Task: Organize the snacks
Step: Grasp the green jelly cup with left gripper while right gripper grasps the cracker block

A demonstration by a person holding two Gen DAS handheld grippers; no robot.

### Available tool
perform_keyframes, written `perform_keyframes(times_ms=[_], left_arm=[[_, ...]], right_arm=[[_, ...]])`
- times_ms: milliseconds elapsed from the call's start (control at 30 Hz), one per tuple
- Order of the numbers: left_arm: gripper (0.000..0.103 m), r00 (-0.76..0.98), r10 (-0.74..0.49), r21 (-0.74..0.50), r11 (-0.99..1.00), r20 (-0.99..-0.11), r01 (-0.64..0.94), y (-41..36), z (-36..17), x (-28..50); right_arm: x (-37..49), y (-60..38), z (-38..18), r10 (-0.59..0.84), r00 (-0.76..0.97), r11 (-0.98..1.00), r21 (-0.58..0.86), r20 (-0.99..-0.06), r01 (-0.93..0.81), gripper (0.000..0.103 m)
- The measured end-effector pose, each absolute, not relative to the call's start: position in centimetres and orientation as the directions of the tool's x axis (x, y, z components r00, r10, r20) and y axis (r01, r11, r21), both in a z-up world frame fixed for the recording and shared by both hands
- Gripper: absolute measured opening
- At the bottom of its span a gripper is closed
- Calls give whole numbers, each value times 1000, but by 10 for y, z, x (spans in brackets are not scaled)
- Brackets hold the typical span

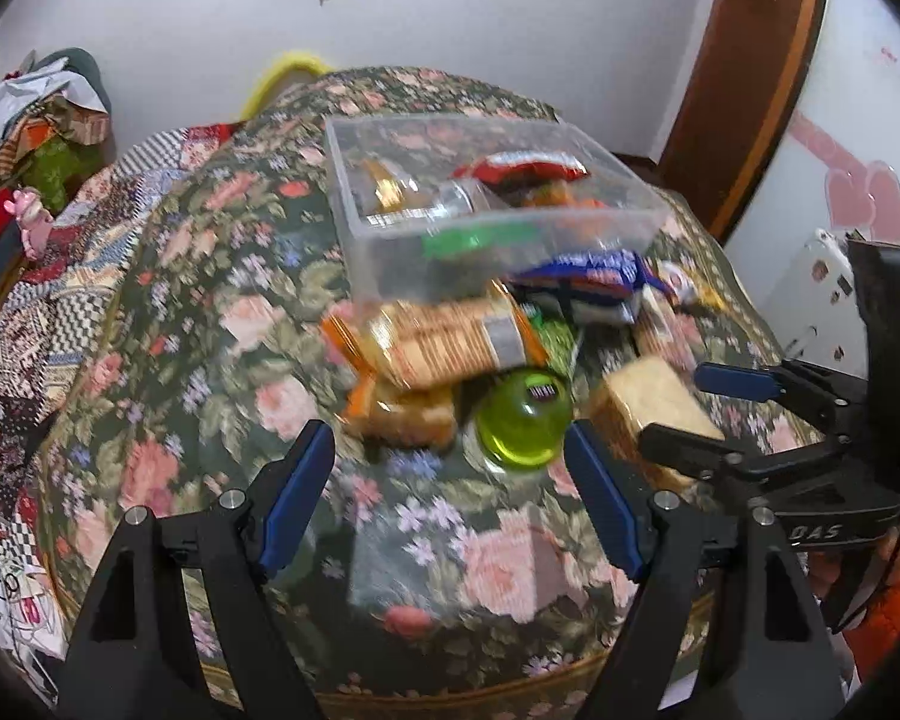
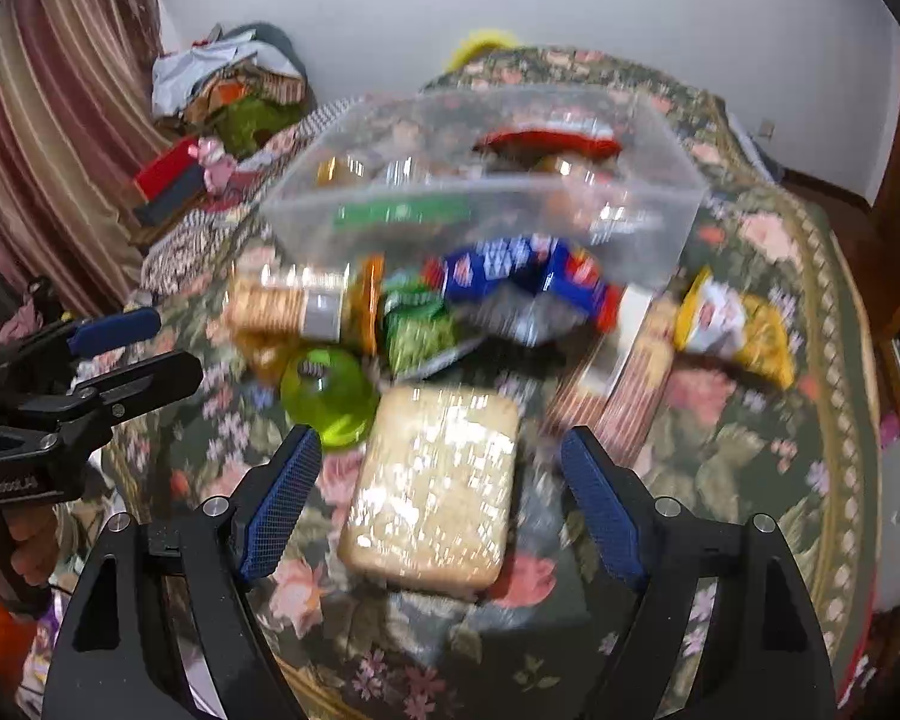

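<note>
A clear plastic box [image 1: 384,252] [image 2: 660,222] holding a few snacks stands on the floral table. In front of it lie loose snacks: an orange cracker pack [image 1: 450,342] [image 2: 294,306], a green round container [image 1: 522,426] [image 2: 330,396], a blue packet [image 1: 594,282] [image 2: 522,276], a green packet [image 2: 417,324], a pale wafer block [image 1: 654,402] [image 2: 438,492], a yellow packet [image 2: 744,330]. My left gripper [image 1: 450,480] is open, just short of the green container. My right gripper [image 2: 441,492] is open, with the wafer block lying between its fingers.
The table [image 1: 438,540] wears a floral cloth. A striped biscuit pack [image 2: 630,384] lies right of the wafer block. Clutter and clothes [image 1: 36,120] pile at the left. A door frame [image 1: 744,78] stands at the right. A curtain [image 2: 48,138] hangs at the left.
</note>
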State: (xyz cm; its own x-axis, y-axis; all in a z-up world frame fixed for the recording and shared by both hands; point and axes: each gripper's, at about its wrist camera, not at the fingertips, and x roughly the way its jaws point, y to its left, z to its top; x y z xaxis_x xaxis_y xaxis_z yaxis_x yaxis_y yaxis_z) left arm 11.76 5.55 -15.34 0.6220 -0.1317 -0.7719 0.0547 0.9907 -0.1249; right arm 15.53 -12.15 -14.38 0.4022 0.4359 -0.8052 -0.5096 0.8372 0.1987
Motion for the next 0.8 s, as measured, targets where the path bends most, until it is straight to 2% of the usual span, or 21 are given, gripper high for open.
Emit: perform_keyframes(times_ms=[100,167,267,333,700,800], left_arm=[[77,599,-144,-130,989,-787,68,48,-162,118],[64,588,-154,-131,988,-794,82,42,-167,120],[53,574,-174,-146,985,-800,95,35,-172,124],[50,565,-190,-160,982,-803,103,31,-175,128],[49,574,-149,-111,989,-805,101,9,-187,158],[45,574,-145,-111,989,-806,94,9,-192,163]], right_arm=[[155,-121,-155,432,373,835,207,-822,-510,78],[153,-123,-158,444,355,827,224,-823,-515,64],[151,-129,-157,459,356,823,239,-814,-515,54],[149,-131,-156,455,374,827,228,-808,-514,52],[145,-149,-148,487,401,828,263,-776,-496,52],[144,-151,-145,494,408,827,270,-768,-493,52]])
